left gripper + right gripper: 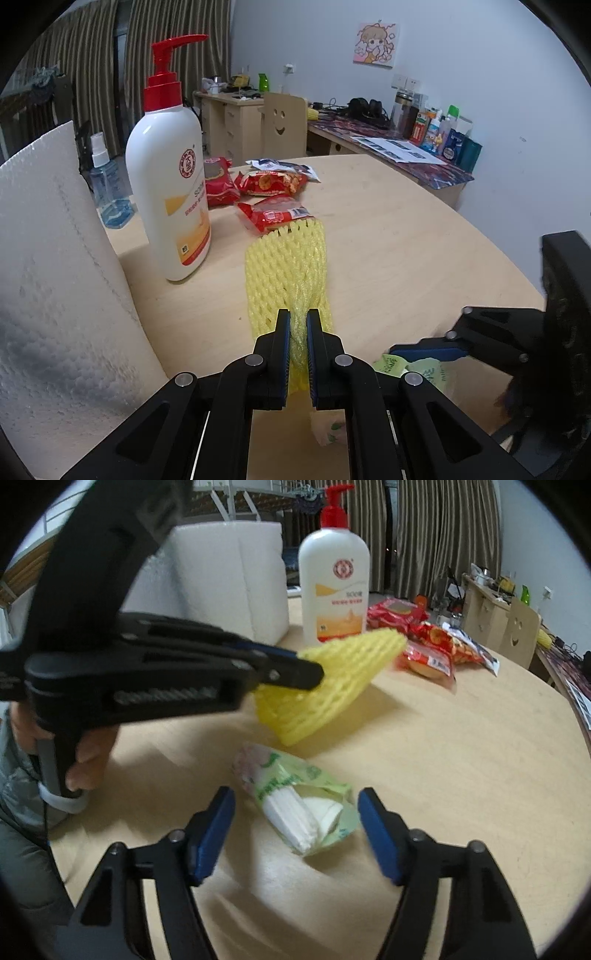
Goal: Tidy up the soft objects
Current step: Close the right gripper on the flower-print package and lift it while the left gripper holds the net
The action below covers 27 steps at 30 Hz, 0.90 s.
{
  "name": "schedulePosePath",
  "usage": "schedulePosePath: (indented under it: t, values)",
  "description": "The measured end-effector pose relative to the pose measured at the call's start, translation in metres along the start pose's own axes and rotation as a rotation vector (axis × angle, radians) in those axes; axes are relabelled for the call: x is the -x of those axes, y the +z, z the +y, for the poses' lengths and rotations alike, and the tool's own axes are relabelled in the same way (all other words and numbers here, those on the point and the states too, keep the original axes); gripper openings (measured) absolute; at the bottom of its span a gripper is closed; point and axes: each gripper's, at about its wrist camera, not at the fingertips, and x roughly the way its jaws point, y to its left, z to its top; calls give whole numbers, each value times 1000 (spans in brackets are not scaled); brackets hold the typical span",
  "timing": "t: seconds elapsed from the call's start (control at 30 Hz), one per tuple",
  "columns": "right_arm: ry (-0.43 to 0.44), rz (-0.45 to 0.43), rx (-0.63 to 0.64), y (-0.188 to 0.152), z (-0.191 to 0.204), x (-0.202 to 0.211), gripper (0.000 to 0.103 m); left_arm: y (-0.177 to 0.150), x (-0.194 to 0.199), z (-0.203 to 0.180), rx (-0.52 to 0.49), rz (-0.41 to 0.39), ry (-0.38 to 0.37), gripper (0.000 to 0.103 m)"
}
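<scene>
2 soft items are handled: the yellow foam mesh sleeve is pinched clear of the table by the left gripper, while the right gripper is spread around the green tissue packet, unpressed, presumably for pickup.

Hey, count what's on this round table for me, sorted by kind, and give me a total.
Snack packets: 4
Pump bottle: 1
Spray bottle: 1
Paper towel roll: 1
Yellow foam net, lifted in the left gripper: 1
Tissue pack: 1
Total: 9
</scene>
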Motion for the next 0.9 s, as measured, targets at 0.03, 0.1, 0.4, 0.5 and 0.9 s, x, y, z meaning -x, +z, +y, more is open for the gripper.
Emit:
schedulePosePath:
  t: [0.03, 0.1, 0.4, 0.5, 0.9]
  values:
    - [9, 6, 1, -1, 0, -1, 73, 0, 1, 0, 1, -2, -5, 9]
    - [28, 12, -2, -1, -1, -2, 61, 0, 2, -1, -5, -6, -5, 9]
    - [3, 38, 29, -10, 10, -2, 44, -2, 9, -2, -3, -26, -8, 9]
    - [-10, 24, 5, -14, 8, 2, 41, -3, 11, -3, -7, -31, -8, 9]
    - [9, -44, -168, -26, -11, 25, 29, -2, 26, -7, -13, -73, -15, 9]
